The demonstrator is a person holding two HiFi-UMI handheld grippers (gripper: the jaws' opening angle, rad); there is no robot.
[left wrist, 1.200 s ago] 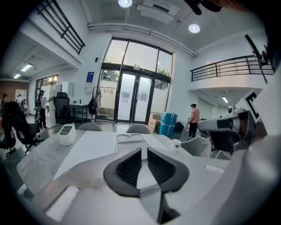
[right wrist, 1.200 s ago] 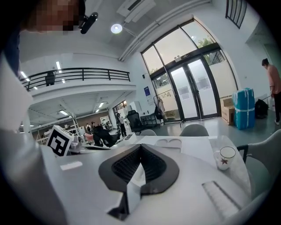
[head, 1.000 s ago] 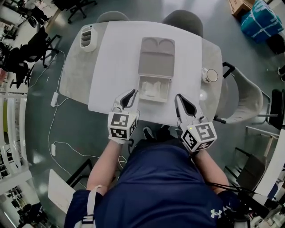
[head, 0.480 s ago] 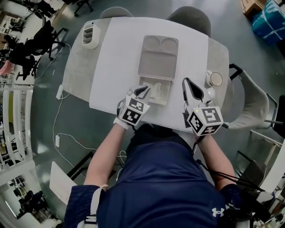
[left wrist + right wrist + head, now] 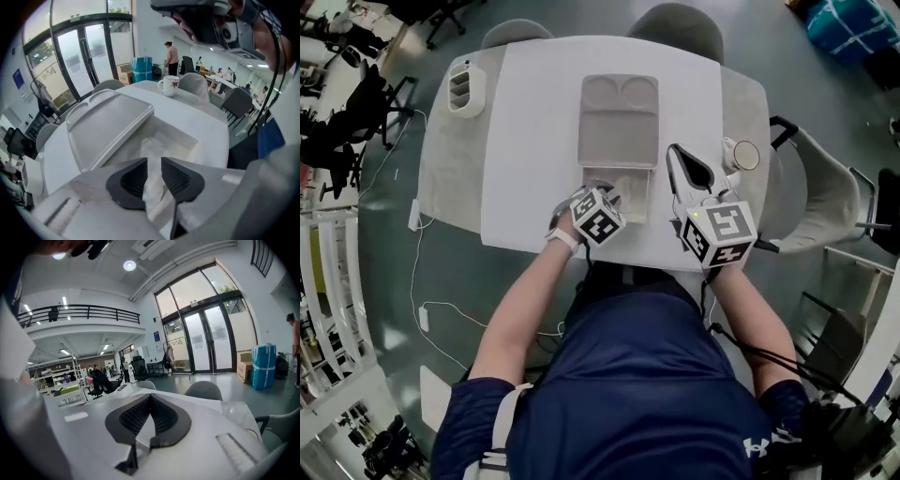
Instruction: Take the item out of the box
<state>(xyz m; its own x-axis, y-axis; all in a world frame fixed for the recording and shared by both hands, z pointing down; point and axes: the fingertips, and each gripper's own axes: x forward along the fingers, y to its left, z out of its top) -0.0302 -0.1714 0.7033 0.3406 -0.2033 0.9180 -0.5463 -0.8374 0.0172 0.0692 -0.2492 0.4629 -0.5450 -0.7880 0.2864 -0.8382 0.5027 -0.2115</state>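
Note:
The pale open box has its lid (image 5: 619,122) (image 5: 108,122) laid back flat and its base (image 5: 645,199) (image 5: 190,140) near the table's front edge. A crumpled item in clear plastic wrap (image 5: 151,146) lies in the base. My left gripper (image 5: 602,190) (image 5: 154,162) reaches down into the base, and its jaws are shut on a fold of that wrap. My right gripper (image 5: 674,152) (image 5: 150,398) hovers over the table just right of the box, shut with nothing in it.
A white mug (image 5: 741,156) (image 5: 168,86) stands right of the box, close to my right gripper. A white organiser (image 5: 465,86) sits at the far left corner. Grey chairs (image 5: 675,21) stand behind the table, another chair (image 5: 825,202) at its right.
My left gripper has moved forward from the table's front edge into the box base and closed on the wrapped item. My right gripper has moved forward beside the box.

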